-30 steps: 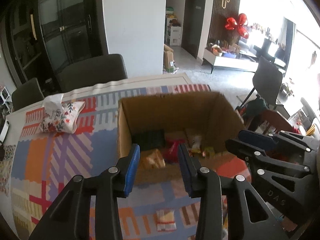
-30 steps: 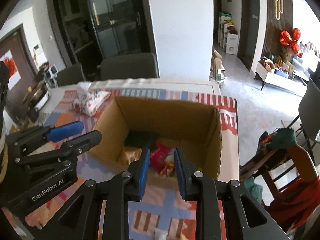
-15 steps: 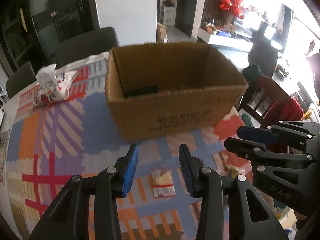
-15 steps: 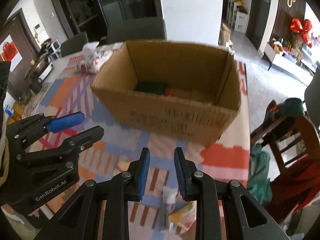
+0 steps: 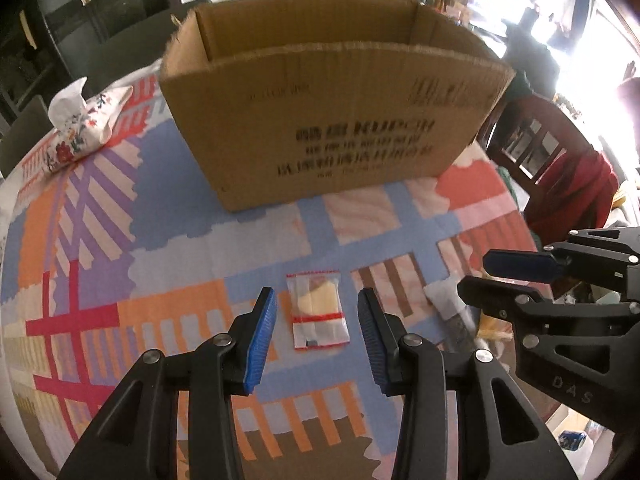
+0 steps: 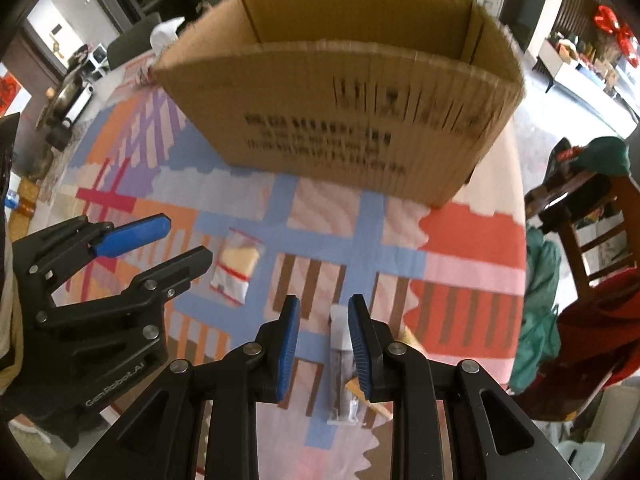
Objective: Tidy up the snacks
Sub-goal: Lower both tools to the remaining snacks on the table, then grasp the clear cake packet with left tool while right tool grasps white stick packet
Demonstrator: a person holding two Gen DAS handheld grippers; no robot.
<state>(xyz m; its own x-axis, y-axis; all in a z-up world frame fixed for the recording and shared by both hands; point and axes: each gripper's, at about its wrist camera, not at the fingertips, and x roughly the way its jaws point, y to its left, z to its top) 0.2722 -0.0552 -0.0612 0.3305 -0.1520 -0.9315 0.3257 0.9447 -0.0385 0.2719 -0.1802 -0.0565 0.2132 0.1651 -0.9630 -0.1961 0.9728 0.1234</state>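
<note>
We hold our left gripper (image 5: 316,320) low over the patterned tablecloth (image 5: 160,240), its 2 blue-padded fingers (image 5: 262,340) spread wide and holding nothing. Between them, on the cloth, lies a clear snack packet with red stripes (image 5: 318,314) and a pale yellow piece inside; it touches neither pad. Our right gripper (image 6: 322,344) also sits low, its jaws parted by a narrower gap and gripping nothing. A slim clear packet (image 6: 342,364) lies lengthwise on the cloth in that gap, close to the right-hand pad, though we cannot tell whether it touches. Just right of it a bit of yellow-orange wrapper (image 6: 374,396) peeks out from behind the finger, mostly hidden. In the right wrist view the striped packet (image 6: 236,266) lies to the left, just beside the tips of our left gripper (image 6: 180,240); in the left wrist view the right gripper (image 5: 492,276) reaches in from the right above the slim packet (image 5: 448,304). Behind both packets stands the open cardboard box (image 5: 328,92), its printed wall facing us and its contents out of sight. To the left of the box rests a floral tissue pouch (image 5: 84,124), well apart from the snacks. A wooden chair draped in red cloth (image 5: 568,172) stands at the table's right edge.
</note>
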